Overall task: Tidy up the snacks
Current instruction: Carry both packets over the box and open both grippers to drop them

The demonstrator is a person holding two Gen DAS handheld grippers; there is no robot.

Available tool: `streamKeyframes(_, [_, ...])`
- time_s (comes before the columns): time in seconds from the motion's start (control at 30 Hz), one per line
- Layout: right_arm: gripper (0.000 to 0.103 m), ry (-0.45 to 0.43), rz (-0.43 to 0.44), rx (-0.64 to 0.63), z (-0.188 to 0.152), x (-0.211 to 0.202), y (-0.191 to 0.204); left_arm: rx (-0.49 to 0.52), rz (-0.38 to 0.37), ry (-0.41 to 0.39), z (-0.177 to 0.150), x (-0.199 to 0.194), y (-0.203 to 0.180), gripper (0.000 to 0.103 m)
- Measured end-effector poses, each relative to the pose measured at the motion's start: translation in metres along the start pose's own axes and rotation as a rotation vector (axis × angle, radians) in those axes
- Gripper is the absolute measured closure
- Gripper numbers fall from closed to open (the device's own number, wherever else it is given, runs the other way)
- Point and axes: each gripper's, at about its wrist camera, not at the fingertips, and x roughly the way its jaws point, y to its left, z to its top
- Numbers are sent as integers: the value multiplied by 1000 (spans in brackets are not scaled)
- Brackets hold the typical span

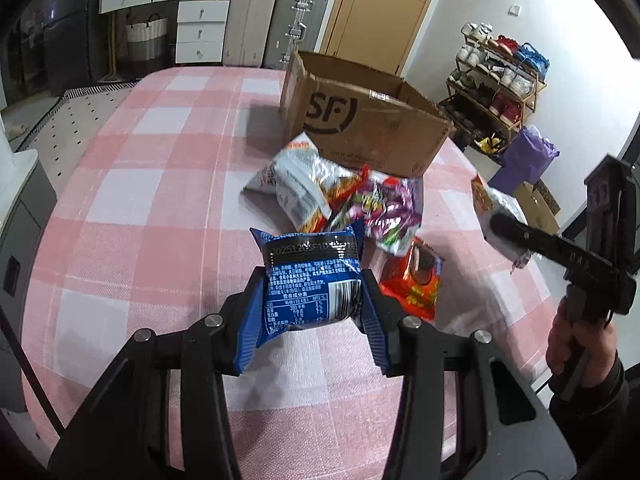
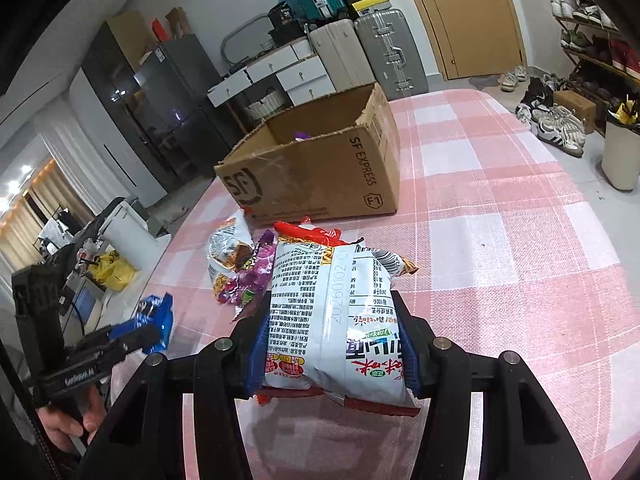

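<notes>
My left hand-held gripper is clamped on a small blue snack pack, held above the pink-checked bench. My right hand-held gripper grips a white noodle packet across its width, also clear of the cloth. Between both and the open cardboard box at the far side, a loose heap of snack bags lies just in front of the box wall, with a red packet nearest me.
</notes>
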Motion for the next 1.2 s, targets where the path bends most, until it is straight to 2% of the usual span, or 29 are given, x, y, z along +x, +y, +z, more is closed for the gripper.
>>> streamKeyframes(0.27, [50,-55,10,-13,9,-30,-1,37,5,-53,30,-16,-9,61])
streamKeyframes(0.37, [50,-71,9,-43,17,-39,4,100,44,-88,42,-21,-21,61])
streamKeyframes(0.47, [50,-87,5,-82,28,-46,10,133,41,-108,56,-26,-30,61])
streamKeyframes(0.7, [50,-97,-16,-169,60,-48,21,189,51,-144,91,-31,-44,61])
streamKeyframes(0.93, [50,-130,15,-218,100,-49,34,221,59,-155,135,-25,-53,61])
streamKeyframes(1.2, [50,-136,40,-235,144,-31,41,218,39,-141,188,-6,-59,61])
